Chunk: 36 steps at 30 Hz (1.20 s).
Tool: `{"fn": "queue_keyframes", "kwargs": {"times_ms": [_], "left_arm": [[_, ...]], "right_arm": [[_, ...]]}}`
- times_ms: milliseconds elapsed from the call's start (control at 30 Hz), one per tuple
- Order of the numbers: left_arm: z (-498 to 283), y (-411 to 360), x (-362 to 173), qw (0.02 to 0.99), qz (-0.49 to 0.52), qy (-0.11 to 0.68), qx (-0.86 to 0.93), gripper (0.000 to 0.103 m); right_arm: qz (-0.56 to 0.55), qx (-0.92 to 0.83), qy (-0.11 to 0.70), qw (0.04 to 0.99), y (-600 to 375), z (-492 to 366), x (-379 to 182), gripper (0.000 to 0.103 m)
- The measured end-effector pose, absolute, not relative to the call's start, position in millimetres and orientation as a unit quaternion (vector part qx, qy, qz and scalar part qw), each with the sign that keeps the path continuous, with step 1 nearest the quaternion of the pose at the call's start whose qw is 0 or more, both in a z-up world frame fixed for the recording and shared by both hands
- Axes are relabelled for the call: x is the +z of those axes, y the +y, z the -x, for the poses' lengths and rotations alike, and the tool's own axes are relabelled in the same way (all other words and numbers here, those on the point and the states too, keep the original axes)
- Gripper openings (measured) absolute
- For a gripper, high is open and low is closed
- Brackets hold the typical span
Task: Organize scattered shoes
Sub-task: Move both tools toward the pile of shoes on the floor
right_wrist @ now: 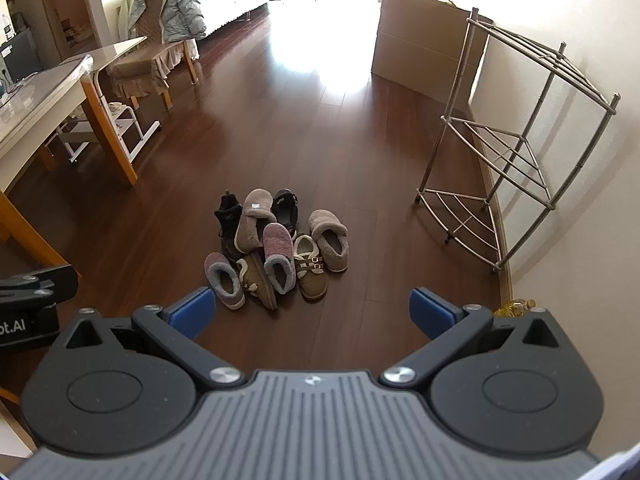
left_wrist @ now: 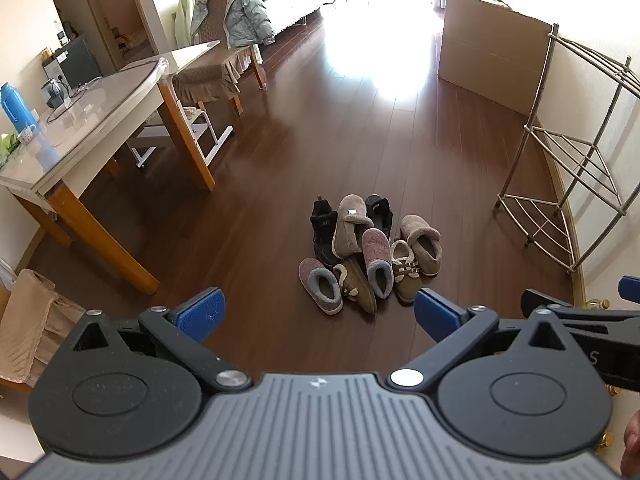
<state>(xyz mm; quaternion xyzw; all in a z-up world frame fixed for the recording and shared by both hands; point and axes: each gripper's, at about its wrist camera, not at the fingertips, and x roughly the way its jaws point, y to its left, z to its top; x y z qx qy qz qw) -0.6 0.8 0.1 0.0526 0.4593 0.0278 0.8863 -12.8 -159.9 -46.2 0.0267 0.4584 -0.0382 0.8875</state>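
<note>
We see the shoe pile heaped on the wooden floor, out in the open, well clear of the walls. Most of it we judge soft and light: the taupe fleece slippers, the mauve knit slippers and the olive strap shoes should squash under the pads, so we would take each by the firmer heel collar or the side of the sole. The black boot and black sneaker at the far side look stiffer and heavier; the ankle rim seems the best hold.

Nearly every shoe lies with its long axis running away from us, toe toward the bright far end of the room and opening toward us; several overlap, and one taupe slipper rests tilted on the boot.

To the right, against the wall, stands a bare metal corner rack, probably the destination.

Our left gripper and right gripper both hover short of the pile, spread wide and holding nothing.
</note>
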Motion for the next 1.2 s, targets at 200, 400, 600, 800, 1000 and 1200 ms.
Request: {"fn": "queue_keyframes", "kwargs": {"times_ms": [200, 400, 600, 800, 1000, 1200], "left_arm": [[5, 7, 1, 0.888, -0.049, 0.456, 0.03, 0.102], [10, 13, 1, 0.889, -0.046, 0.453, 0.032, 0.102], [15, 19, 0, 0.886, -0.045, 0.459, 0.045, 0.102], [17, 28, 2, 0.886, -0.043, 0.459, 0.055, 0.102], [21, 30, 4, 0.887, -0.045, 0.456, 0.06, 0.102], [23, 29, 4, 0.887, -0.044, 0.456, 0.065, 0.102]], "right_arm": [[-0.02, -0.034, 0.46, 0.887, -151, 17, -45, 0.102], [-0.014, -0.03, 0.462, 0.886, -143, 22, -44, 0.102], [-0.015, -0.022, 0.464, 0.885, -134, 21, -46, 0.102], [-0.014, -0.015, 0.465, 0.885, -121, 18, -48, 0.102], [-0.014, -0.013, 0.468, 0.883, -115, 10, -50, 0.102], [-0.012, -0.01, 0.468, 0.884, -139, 21, -47, 0.102]]}}
